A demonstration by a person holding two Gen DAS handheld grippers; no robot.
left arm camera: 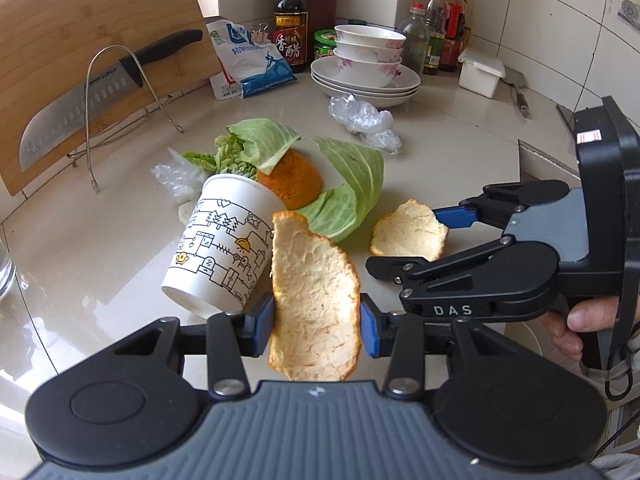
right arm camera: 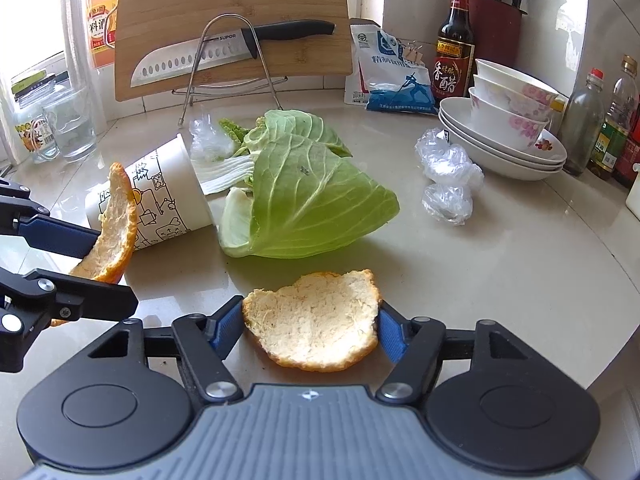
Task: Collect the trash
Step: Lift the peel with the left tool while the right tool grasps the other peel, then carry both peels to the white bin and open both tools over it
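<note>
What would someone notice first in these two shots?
Orange peel in both tools: the left tool grips a long orange peel lifted in front of the tipped paper cup, and the right tool brackets a smaller orange peel lying on the countertop. Behind them sprawl big cabbage leaves.

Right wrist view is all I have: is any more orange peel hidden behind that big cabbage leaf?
Observer: Yes, a third peel, orange side up, lies behind the cabbage leaf, close to the mouth of the tipped cup.
Operator: Is the other gripper holding its peel squarely?
Observer: Seen from its own camera, the left gripper has one pad on each long edge of the long peel.
</note>
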